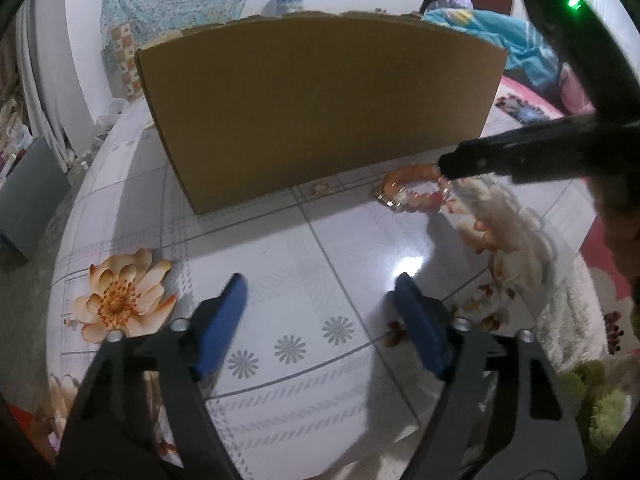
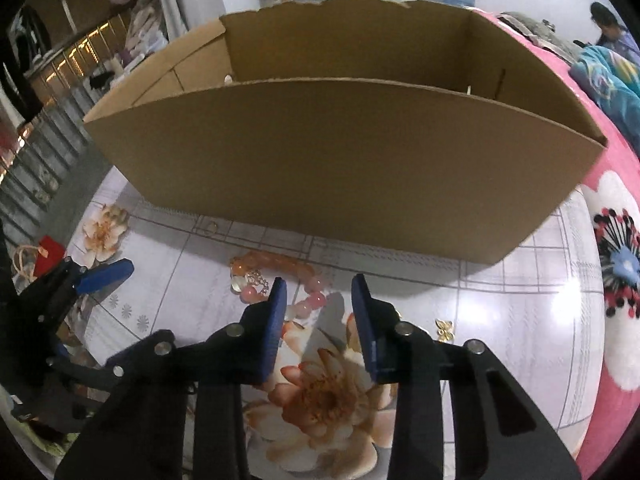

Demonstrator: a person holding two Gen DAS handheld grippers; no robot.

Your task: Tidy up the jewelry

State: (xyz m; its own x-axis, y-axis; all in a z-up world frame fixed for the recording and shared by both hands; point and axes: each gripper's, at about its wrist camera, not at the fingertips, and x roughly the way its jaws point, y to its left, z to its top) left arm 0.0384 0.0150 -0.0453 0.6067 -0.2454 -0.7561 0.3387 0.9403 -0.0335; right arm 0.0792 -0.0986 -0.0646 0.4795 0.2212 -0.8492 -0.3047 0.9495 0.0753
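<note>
1. Cardboard is making up the big brown box (image 2: 344,168), and it is standing open at the top on the bench (image 2: 520,320).
2. The bench is wearing a shiny white cloth with grey lines and orange flowers printed on it.
3. In the right wrist view, the right gripper (image 2: 319,292) is hovering low over the bench, with its blue fingers (image 2: 276,320) standing partly open and holding nothing.
4. The bead bracelet (image 2: 280,276) is lying flat on the bench just past the right fingers, toward 11 o'clock from them, near the front wall of the box.
5. Its beads are looking orange, pink and clear, and a small shiny charm is sitting on it.
6. One pink bead is showing right in the gap between the two fingers, at 12 o'clock, but I cannot tell if a finger is touching it.
7. A small gold piece (image 2: 444,328) is lying on the bench at 3 o'clock from the right fingers.
8. A thin ring (image 2: 211,227) is lying close to the box wall at 11 o'clock, well past the bracelet.
9. In the left wrist view, the left gripper (image 1: 320,300) is hanging over a bare part of the cloth, its blue fingers spread wide and holding nothing.
10. From there the bracelet (image 1: 416,190) is lying at 1 o'clock, and the dark right gripper (image 1: 452,168) is reaching in over it from 3 o'clock.
</note>
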